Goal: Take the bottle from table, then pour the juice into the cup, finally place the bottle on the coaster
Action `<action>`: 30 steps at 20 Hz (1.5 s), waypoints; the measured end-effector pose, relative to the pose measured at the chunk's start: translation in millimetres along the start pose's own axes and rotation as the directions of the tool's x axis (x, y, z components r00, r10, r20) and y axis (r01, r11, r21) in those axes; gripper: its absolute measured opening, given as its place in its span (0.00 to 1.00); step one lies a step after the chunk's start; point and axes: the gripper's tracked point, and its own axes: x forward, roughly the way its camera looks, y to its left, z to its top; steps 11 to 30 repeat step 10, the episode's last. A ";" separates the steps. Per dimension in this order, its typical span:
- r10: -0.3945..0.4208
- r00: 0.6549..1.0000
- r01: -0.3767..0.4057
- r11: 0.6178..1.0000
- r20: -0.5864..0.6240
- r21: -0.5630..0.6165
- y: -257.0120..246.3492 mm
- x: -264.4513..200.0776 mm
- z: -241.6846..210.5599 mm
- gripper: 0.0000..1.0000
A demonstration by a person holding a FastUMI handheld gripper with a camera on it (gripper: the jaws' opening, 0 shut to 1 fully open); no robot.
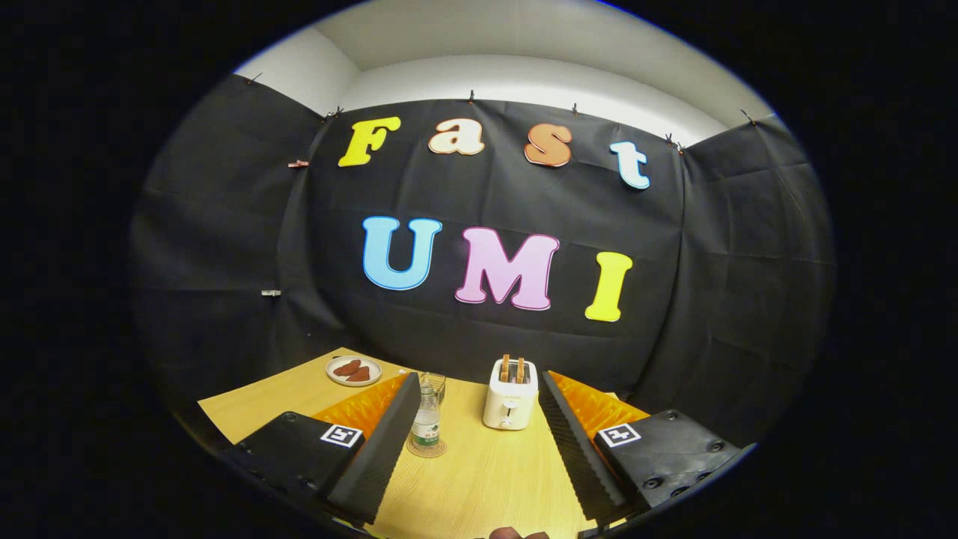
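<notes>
A small clear bottle (426, 419) with a green label stands upright on a round coaster (426, 448) on the wooden table (486, 471). It is ahead of my fingers, close to the left one. A clear glass cup (435, 385) stands just behind the bottle. My gripper (477, 385) is open, its fingers spread wide with nothing between them.
A white toaster (510, 394) with two slices of toast stands beyond the fingers, nearer the right one. A plate (353, 370) with reddish-brown food sits at the far left of the table. The booth's black cloth wall rises right behind the table.
</notes>
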 end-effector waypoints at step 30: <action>0.046 0.999 -0.046 0.999 0.018 0.027 4.1 -13.9 -3.3 0.98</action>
